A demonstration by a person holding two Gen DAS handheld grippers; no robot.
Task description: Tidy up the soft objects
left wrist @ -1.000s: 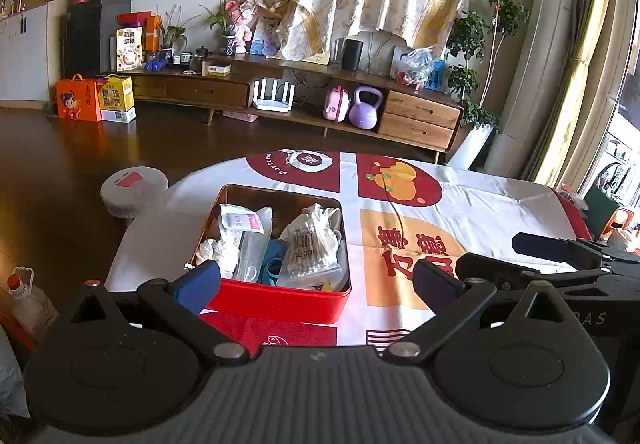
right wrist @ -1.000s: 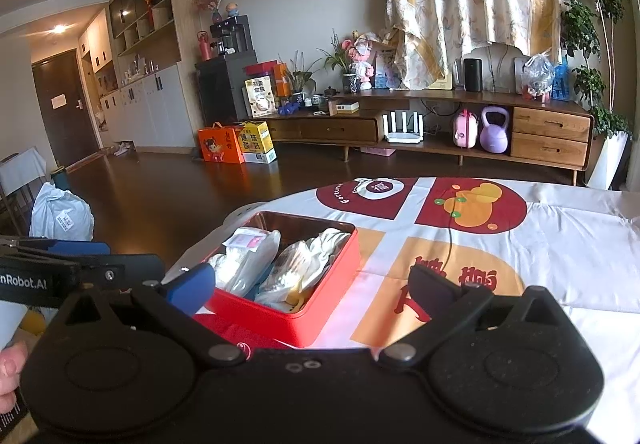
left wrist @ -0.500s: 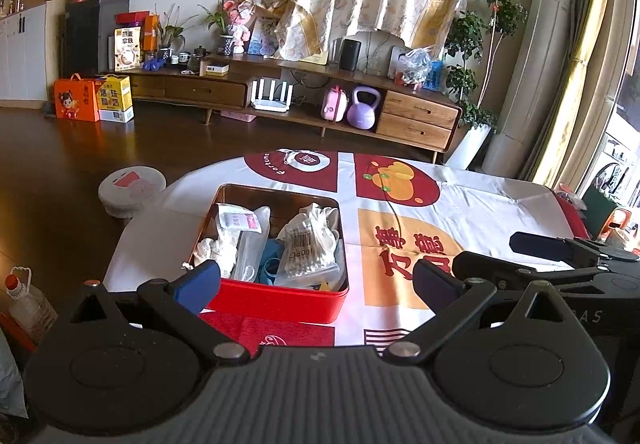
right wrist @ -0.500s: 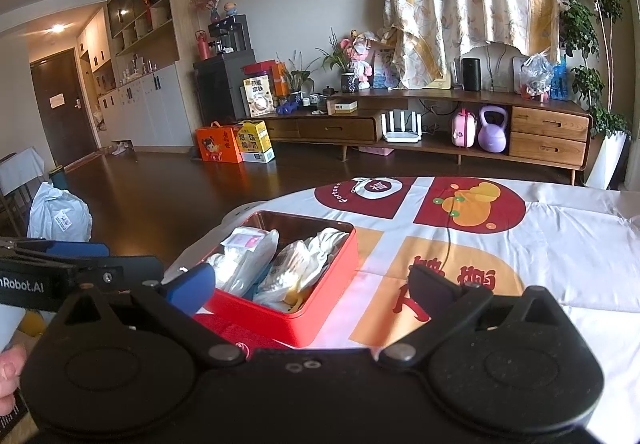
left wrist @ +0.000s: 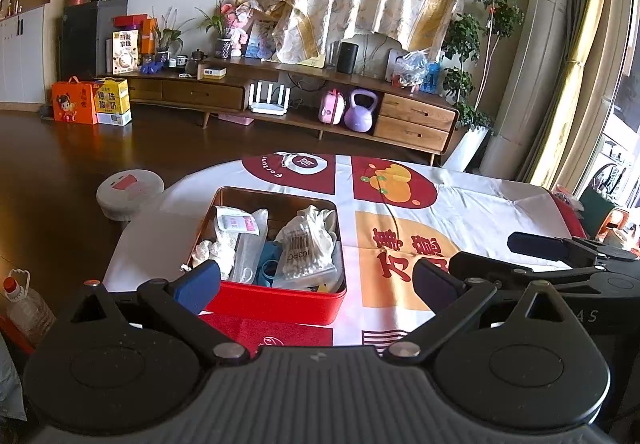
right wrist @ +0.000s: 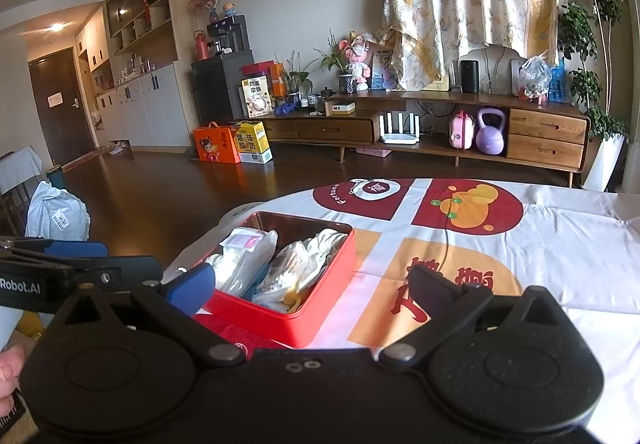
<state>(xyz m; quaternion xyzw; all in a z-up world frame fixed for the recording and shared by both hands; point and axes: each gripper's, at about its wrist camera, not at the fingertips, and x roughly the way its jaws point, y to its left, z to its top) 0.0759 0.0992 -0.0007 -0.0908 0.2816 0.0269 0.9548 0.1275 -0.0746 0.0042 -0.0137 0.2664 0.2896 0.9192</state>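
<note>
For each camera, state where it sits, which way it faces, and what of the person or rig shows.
Left wrist: on the left gripper, looking forward over the red tin toward the TV cabinet; its open fingers show, with the right gripper at right.
Right wrist: on the right gripper, to the right of the tin, facing the same cabinet; its open fingers, the left gripper and a fingertip show.
Shared: tin, tablecloth, cabinet, purple kettlebell.

Bright daylight from the right window (left wrist: 624, 92); sharp focus, fisheye-bent edges.
</note>
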